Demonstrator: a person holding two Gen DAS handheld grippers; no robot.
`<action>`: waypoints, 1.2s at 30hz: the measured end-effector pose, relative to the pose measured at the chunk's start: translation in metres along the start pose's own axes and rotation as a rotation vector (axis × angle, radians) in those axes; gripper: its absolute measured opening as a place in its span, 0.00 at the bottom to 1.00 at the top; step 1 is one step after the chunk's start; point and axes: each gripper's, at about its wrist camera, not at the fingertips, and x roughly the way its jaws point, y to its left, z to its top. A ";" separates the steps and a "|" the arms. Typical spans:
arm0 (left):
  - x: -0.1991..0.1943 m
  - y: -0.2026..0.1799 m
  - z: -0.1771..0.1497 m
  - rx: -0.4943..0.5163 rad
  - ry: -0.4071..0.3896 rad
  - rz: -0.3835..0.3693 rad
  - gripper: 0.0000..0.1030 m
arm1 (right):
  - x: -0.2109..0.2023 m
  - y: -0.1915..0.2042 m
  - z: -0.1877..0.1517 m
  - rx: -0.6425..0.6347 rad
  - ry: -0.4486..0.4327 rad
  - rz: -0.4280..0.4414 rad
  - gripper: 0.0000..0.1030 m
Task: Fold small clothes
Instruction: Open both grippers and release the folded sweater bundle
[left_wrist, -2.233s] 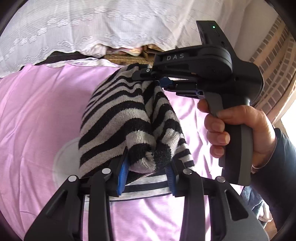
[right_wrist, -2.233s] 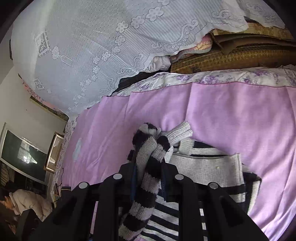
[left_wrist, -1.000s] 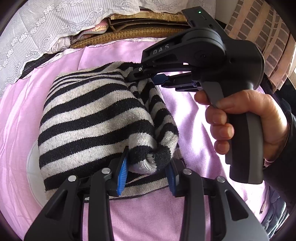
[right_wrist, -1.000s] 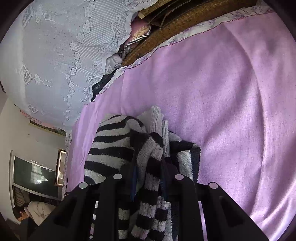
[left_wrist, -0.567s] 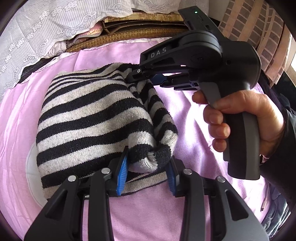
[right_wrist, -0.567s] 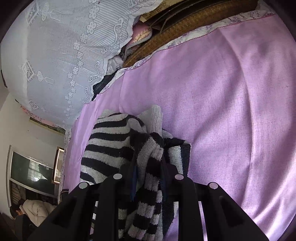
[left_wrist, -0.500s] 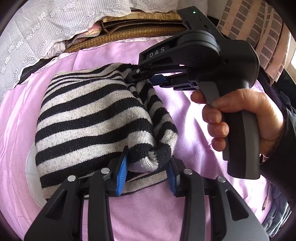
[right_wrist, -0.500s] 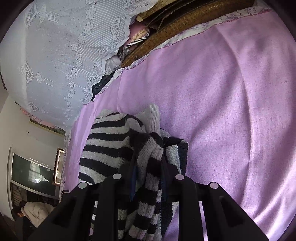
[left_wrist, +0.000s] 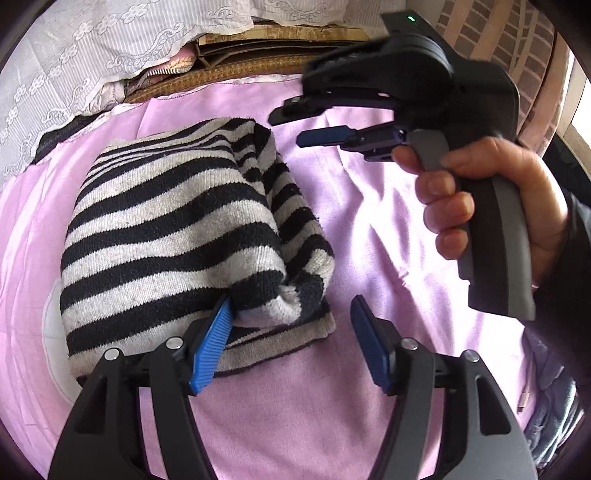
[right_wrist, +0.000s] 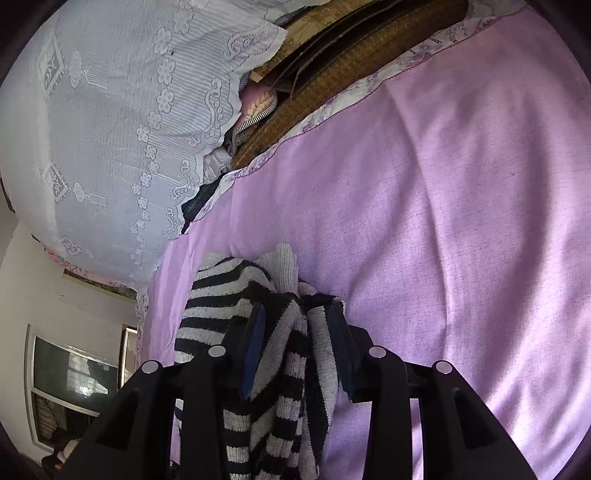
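Both grippers just spread | left gripper (left_wrist: 291, 343), right gripper (left_wrist: 295, 123) released striped sweater (left_wrist: 177, 229)

My left tool (left_wrist: 291, 343) sits at the bottom of the frame, its blue pads just spread apart; the left pad (left_wrist: 212, 345) touches the folded striped sweater (left_wrist: 177, 229), the right one stands clear. The sweater lies on the pink bedsheet (left_wrist: 369, 229) at centre left. At upper right my hand (left_wrist: 491, 199) grips the right tool (left_wrist: 291, 123), its jaws just parted, beside the sweater's far corner with nothing between them.
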 end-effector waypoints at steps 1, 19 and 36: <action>-0.004 0.003 -0.001 -0.010 -0.001 -0.011 0.61 | -0.002 0.000 -0.001 0.003 0.000 0.008 0.36; -0.029 0.058 0.000 -0.163 -0.026 0.022 0.64 | 0.006 0.012 -0.017 0.025 0.035 0.061 0.37; -0.024 0.040 -0.018 -0.107 -0.003 0.006 0.75 | 0.033 0.032 -0.015 -0.082 0.012 -0.056 0.26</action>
